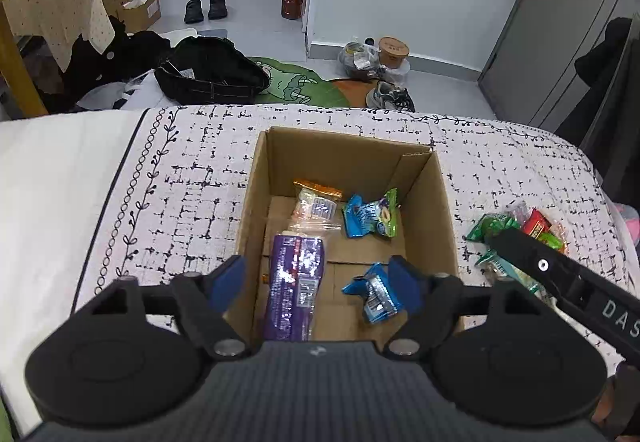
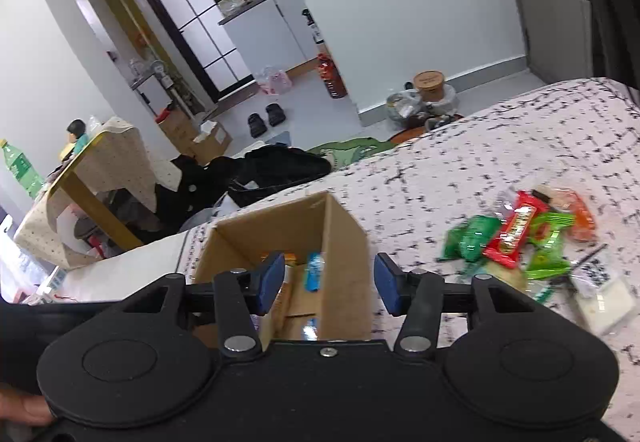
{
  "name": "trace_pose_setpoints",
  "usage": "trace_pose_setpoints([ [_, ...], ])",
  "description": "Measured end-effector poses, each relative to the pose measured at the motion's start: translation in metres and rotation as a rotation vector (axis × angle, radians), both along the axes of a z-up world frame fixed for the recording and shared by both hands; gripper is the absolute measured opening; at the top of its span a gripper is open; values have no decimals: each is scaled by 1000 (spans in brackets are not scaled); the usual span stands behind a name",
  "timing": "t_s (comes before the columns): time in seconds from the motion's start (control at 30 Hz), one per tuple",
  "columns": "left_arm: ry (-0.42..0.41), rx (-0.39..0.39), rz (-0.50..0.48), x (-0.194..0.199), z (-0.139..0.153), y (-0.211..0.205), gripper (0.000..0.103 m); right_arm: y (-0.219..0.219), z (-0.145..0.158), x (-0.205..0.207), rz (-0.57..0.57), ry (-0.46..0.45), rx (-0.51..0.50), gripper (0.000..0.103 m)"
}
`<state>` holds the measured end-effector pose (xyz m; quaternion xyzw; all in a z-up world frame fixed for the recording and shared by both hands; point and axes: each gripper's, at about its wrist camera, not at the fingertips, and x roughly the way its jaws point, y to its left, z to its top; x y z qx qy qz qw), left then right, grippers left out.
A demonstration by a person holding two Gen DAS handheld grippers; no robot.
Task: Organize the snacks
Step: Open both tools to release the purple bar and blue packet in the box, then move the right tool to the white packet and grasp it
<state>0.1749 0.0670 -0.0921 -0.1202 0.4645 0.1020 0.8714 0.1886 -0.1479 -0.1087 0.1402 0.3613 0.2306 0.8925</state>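
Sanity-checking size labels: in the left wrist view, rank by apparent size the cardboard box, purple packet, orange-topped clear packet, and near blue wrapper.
1. Brown cardboard box
2. Long purple foil packet
3. Orange-topped clear packet and crumpled blue wrapper nearest the camera look alike; the wrapper lies nearer and is partly hidden, so they are not ranked.

You see a brown box (image 1: 436, 202) on a white cover (image 1: 192, 178) with a broken black grid. Inside it lie a purple pack (image 1: 294, 282), blue packets (image 1: 378, 296) and an orange-topped bag (image 1: 316, 198). Green and red snacks (image 2: 516, 238) lie outside. Your pads (image 1: 230, 280) are blue.
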Motion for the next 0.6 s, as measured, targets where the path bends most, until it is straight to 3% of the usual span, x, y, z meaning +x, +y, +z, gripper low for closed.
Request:
trace_pose_setpoints([
  [0.27,12,-29,-80,2,-1,-19,83,-31,-3,-4,-41,10,-34,54],
  [0.6,-16,-11,-160,5,9,-50,85,-72,0,-9,-110,3,-60,62],
])
